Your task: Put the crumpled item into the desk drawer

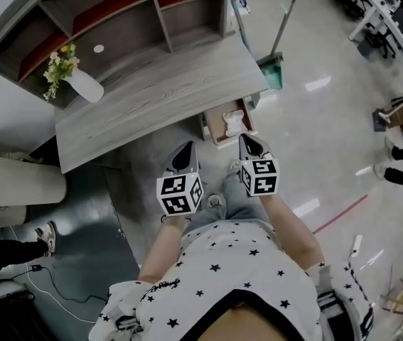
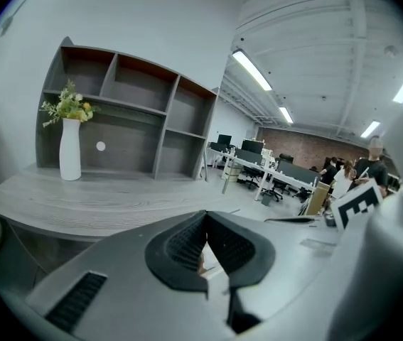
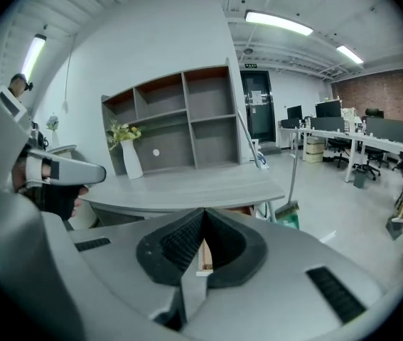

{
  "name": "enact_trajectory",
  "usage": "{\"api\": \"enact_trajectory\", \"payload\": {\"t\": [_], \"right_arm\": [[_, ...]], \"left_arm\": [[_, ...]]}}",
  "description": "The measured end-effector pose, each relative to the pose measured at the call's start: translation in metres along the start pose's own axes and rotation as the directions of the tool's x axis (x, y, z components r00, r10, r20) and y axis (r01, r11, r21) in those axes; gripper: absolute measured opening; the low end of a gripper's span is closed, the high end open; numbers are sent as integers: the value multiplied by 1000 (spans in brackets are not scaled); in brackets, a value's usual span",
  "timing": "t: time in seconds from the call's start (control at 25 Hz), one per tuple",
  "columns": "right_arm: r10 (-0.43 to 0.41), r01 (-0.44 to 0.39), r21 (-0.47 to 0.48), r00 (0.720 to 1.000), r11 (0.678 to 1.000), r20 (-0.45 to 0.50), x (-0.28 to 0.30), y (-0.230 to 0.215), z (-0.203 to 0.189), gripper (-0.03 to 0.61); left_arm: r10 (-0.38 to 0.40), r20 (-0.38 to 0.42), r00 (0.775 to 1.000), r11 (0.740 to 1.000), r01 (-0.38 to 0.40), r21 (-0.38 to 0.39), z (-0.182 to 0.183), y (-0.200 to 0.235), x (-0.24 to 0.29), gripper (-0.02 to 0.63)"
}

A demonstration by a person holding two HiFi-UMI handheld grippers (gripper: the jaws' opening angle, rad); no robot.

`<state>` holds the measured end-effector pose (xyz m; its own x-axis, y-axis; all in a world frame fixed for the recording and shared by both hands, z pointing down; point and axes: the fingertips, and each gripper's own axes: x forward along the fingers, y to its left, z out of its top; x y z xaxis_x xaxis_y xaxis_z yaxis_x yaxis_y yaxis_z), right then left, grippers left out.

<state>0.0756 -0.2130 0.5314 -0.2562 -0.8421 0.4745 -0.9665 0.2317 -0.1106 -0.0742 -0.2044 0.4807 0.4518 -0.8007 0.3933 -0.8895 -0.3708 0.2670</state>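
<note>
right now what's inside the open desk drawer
A white crumpled item lies in the drawer. The drawer's rear part is hidden under the desk top.

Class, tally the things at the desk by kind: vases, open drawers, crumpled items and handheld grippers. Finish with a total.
Vase: 1
Open drawer: 1
Crumpled item: 1
Grippers: 2 (left gripper, right gripper)
Total: 5

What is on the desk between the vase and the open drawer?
Nothing: the head view shows bare desk top from the vase to the drawer, where the crumpled item lies.
</note>
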Motion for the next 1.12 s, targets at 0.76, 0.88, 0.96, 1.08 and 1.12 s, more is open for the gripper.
{"api": "enact_trajectory", "payload": {"t": [0.76,0.88,0.96,1.08,1.12], "right_arm": [[59,-60,-2,987,998,150,-67,29,38,-8],[60,-60,-1,987,998,147,-68,30,36,-8],[59,-59,-5,987,998,147,-67,32,37,-8],[65,-64,-14,986,998,151,-67,34,39,-8],[68,-66,-14,986,998,153,-67,35,40,-8]], "left_arm": [[-50,17,999,996,49,70,-1,-15,-37,12],[-46,22,999,997,45,66,-1,-15,-38,12],[-43,25,999,997,41,64,0,-15,-39,11],[-39,27,999,998,37,59,1,-14,-39,12],[-37,27,999,998,36,59,2,-14,-40,11]]}}
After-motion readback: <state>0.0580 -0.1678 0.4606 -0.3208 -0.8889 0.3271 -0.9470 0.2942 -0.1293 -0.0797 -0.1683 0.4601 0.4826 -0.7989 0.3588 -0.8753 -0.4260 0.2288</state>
